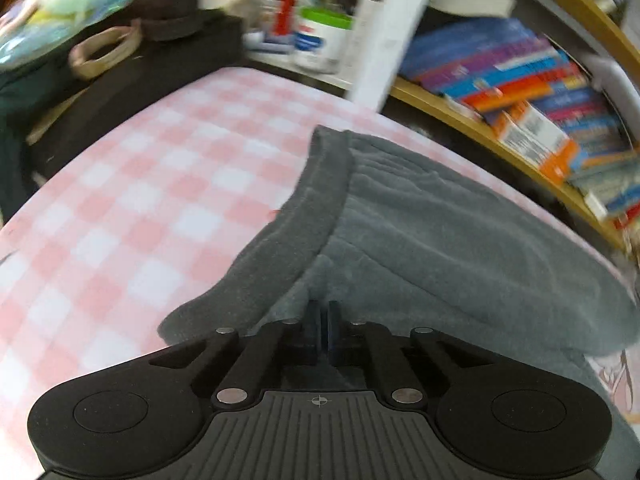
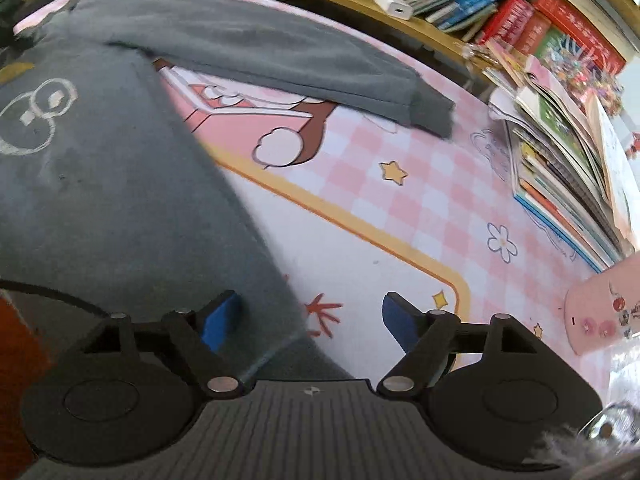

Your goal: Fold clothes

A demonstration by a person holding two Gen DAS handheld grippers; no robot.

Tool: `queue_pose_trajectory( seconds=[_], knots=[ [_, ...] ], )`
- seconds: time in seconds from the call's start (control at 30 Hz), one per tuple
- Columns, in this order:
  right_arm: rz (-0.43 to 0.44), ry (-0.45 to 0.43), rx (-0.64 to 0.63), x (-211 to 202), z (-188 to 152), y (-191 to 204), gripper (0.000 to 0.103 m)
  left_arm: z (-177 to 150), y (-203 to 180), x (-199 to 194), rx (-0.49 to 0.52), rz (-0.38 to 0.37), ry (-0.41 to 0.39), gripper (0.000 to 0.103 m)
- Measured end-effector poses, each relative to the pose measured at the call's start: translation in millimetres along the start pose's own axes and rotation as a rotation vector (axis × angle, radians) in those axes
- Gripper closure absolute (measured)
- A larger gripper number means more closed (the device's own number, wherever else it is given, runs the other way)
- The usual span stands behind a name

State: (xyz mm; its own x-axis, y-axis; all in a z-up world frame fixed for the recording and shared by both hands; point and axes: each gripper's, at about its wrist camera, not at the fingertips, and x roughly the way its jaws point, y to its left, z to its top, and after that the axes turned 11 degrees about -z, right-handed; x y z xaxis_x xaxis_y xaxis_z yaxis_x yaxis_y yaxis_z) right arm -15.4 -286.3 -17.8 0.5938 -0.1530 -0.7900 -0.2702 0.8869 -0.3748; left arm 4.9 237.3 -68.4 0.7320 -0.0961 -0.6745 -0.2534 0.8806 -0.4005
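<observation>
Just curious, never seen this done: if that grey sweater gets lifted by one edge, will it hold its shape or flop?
Probably flop: the grey sweater drapes in soft folds where the left gripper pinches it. Its fleecy surface likely grips rather than slips.

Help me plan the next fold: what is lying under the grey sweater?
The grey sweater lies on a pink checked mat with cartoon prints, visible between its body and sleeve. What the mat shows beneath the sweater's body is covered.

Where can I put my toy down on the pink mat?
Free: the checked mat left of the grey sweatshirt, and the patch between its sleeve, body and the book pile. Crowded: along the bookshelf.
</observation>
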Motion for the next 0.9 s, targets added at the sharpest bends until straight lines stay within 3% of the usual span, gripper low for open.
queue_pose_trajectory(
  seconds=[0.2,0.4,0.63,0.77,0.9],
  knots=[
    [-0.016,-0.070,-0.010,14.0,24.9,7.7,0.025,-11.0,20.7,-18.7,-0.087,0.047,-0.056,0.096],
    [-0.067,-0.130,-0.053,43.3,62.5,2.3,0.022,-19.3,38.4,-32.1,-0.179,0.012,-0.090,0.096],
    [-0.153,-0.136,-0.059,75.7,99.4,-16.5,0.020,-25.6,12.7,-31.9,-0.091,0.012,-0.044,0.095],
    [-0.121,-0.177,-0.042,49.0,88.6,-8.5,0.022,-31.8,12.9,-46.2,-0.092,0.029,-0.065,0.095],
    [-0.069,-0.139,-0.003,34.9,63.0,0.2,0.022,-27.8,26.3,-42.1,-0.109,0.034,-0.051,0.098]
  ],
)
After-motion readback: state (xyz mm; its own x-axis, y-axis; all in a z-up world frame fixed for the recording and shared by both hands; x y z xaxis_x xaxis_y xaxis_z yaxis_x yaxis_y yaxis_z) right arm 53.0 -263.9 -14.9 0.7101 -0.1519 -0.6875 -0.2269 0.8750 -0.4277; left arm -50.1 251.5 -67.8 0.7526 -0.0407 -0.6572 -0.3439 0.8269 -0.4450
